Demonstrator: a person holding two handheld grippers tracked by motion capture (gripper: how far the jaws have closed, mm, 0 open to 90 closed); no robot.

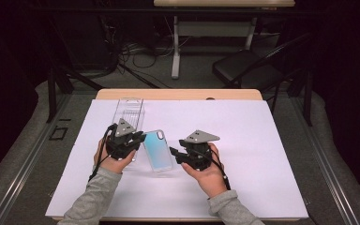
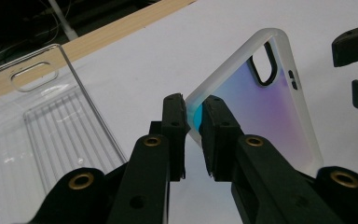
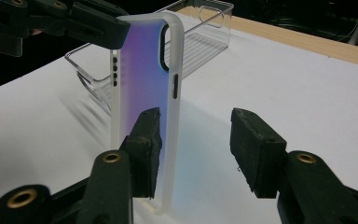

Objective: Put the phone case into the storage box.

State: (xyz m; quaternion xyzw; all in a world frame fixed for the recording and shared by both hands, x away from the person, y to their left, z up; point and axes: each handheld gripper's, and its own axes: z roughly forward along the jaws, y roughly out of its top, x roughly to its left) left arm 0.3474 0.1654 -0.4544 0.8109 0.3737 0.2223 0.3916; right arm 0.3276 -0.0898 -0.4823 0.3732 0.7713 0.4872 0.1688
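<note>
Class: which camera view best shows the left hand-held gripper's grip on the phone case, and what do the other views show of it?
The left gripper view: the left hand-held gripper visibly pinches the phone case by its frosted rim. The right gripper view shows the case standing on edge, clamped at its top corner. The high view shows the case small, between both hands.

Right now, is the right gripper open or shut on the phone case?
Open. The right gripper has its jaws spread, the phone case edge between them but unpinched; the left gripper pinches the case's rim.
</note>
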